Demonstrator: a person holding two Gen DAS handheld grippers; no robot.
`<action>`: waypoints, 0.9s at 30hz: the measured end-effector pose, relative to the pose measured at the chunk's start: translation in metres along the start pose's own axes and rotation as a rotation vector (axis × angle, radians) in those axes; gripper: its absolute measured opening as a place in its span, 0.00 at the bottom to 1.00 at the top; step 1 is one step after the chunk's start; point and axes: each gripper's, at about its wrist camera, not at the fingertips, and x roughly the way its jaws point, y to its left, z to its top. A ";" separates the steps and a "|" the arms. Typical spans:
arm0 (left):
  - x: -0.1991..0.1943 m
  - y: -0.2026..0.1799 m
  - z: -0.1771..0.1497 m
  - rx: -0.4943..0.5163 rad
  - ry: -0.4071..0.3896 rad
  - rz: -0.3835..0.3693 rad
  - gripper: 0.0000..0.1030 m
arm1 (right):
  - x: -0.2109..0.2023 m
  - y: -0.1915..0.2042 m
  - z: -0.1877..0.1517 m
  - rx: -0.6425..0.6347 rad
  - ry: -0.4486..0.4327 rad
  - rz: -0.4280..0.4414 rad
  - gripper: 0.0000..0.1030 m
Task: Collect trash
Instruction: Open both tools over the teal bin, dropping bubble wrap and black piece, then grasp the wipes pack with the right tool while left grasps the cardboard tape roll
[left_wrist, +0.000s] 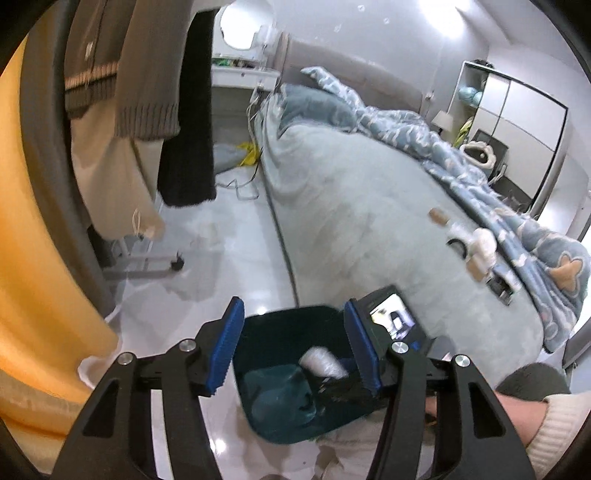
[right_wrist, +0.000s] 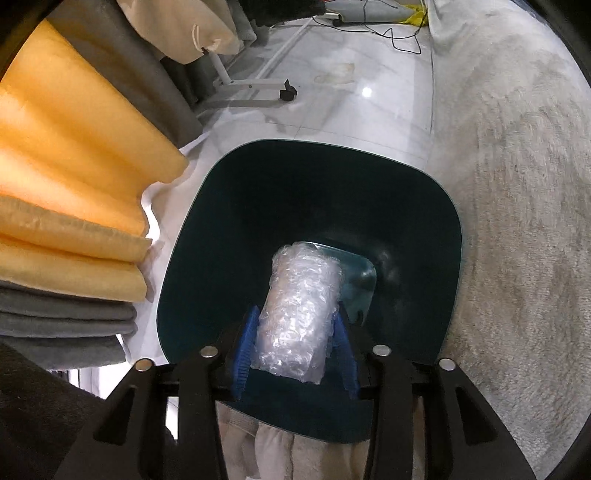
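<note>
Bubble-wrap roll hangs over the dark bin, clamped between the right gripper fingers; left gripper fingers spread apart above the bin.

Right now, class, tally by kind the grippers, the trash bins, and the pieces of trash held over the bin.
Grippers: 2, the left gripper and the right gripper
Trash bins: 1, the dark teal bin
Held trash: 1, the bubble wrap roll
Total: 4
</note>
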 end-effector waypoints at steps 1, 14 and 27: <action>-0.001 -0.002 0.002 0.003 -0.007 -0.002 0.57 | -0.002 0.002 0.000 -0.009 -0.005 -0.001 0.62; -0.016 -0.043 0.027 0.034 -0.115 -0.026 0.57 | -0.073 -0.003 -0.004 -0.037 -0.157 0.033 0.79; -0.011 -0.075 0.044 0.021 -0.140 -0.068 0.66 | -0.156 -0.038 -0.033 -0.036 -0.346 -0.014 0.83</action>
